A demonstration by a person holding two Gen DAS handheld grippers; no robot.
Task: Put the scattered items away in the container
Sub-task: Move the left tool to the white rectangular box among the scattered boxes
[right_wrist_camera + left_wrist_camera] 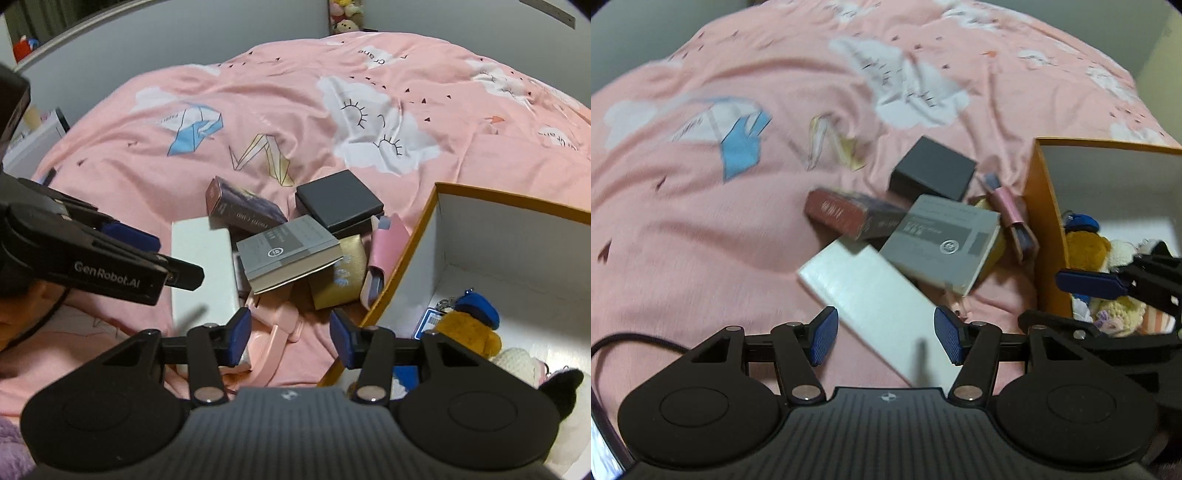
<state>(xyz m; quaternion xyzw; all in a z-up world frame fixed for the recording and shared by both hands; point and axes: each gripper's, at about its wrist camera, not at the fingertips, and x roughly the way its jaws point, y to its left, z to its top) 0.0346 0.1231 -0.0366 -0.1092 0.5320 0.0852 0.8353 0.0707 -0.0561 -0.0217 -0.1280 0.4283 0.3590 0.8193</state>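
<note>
Beside orange cardboard box, flat rectangular cartons.

Left of the container lies a heap: book on top, box behind it.

You had soft pink printed cloth, creased, for the bedspread. The container looked like matt card, orange outside, white inside. White box was matt card, black box matt too, gold box had a brushed sheen. Grey book was matt paper. Plush toy looked fuzzy. Left gripper and right gripper were matt black plastic with ribbed blue pads and shiny metal pins
</note>
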